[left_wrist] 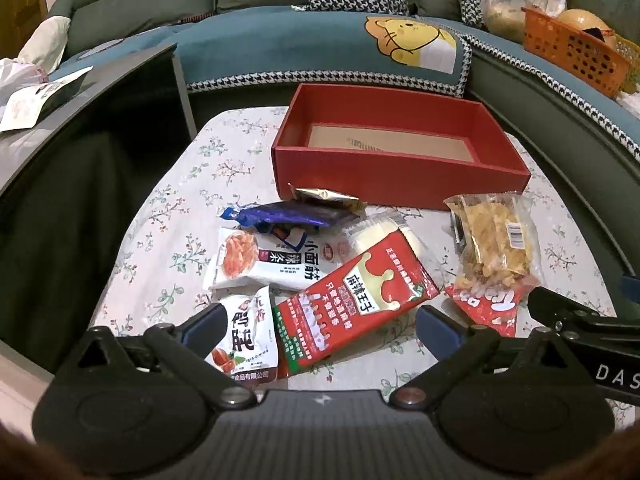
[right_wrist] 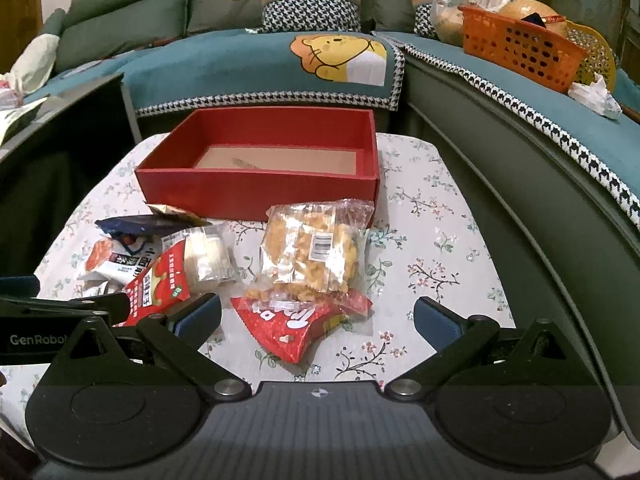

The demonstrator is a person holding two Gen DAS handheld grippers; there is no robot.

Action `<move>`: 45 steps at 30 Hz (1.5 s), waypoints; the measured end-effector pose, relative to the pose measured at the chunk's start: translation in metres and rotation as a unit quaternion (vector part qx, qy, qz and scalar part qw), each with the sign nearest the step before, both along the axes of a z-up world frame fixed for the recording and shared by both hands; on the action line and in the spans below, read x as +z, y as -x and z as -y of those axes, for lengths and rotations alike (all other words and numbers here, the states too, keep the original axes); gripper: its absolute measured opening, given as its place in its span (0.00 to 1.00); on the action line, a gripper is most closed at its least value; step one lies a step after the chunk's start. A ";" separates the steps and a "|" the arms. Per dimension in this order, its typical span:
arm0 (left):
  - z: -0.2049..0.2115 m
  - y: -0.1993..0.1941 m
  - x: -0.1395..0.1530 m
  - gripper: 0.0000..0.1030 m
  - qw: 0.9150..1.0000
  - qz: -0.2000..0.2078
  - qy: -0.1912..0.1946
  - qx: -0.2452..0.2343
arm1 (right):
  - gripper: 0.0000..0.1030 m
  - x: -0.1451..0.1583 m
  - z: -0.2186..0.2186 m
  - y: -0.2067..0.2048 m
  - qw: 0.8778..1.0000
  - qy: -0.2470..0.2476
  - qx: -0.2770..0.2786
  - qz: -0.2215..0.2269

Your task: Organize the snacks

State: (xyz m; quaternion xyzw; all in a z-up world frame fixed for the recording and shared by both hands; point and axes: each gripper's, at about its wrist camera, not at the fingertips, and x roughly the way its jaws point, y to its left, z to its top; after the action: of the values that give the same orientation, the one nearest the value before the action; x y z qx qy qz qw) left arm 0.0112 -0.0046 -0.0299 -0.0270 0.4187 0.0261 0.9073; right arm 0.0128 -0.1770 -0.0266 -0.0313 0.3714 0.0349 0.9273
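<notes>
An empty red box [left_wrist: 400, 178] [right_wrist: 256, 194] stands at the far side of the floral tabletop [left_wrist: 168, 272]. Snack packets lie in front of it: a red spicy-strip pack [left_wrist: 352, 300] [right_wrist: 158, 286], a white gluten-snack pack [left_wrist: 264, 262], a small white and red pack [left_wrist: 244, 338], a blue wrapper [left_wrist: 288, 216], a gold packet [left_wrist: 324, 195], a clear cake pack [left_wrist: 380, 232] [right_wrist: 208, 256], a clear bag of crispy pieces [left_wrist: 494, 240] [right_wrist: 312, 252] and a red heart-printed pack [left_wrist: 486, 306] [right_wrist: 292, 326]. My left gripper [left_wrist: 320, 328] is open over the red strip pack. My right gripper [right_wrist: 318, 318] is open around the heart-printed pack.
A teal and green sofa [left_wrist: 280, 48] [right_wrist: 224, 64] wraps the table's far and right sides. An orange basket [left_wrist: 576, 50] [right_wrist: 520, 50] sits on its right section. A dark cabinet [left_wrist: 80, 128] stands to the left with papers on top.
</notes>
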 end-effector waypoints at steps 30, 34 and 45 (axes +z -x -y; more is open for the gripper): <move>0.002 -0.003 -0.005 1.00 1.000 -0.016 -0.010 -0.002 | 1.00 -0.007 -0.001 -0.003 1.000 -0.001 0.001 -0.023; 0.001 -0.003 -0.005 1.00 1.000 -0.016 -0.009 -0.001 | 1.00 -0.007 -0.002 -0.004 1.000 -0.001 0.001 -0.025; 0.002 -0.003 -0.006 1.00 1.000 -0.021 -0.010 -0.002 | 1.00 -0.007 -0.002 -0.004 1.000 -0.001 0.000 -0.028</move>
State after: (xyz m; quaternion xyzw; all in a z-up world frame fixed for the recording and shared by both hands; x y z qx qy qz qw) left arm 0.0145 -0.0069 -0.0363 -0.0165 0.4370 0.0295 0.8988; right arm 0.0172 -0.1754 -0.0341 -0.0296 0.3970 0.0361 0.9166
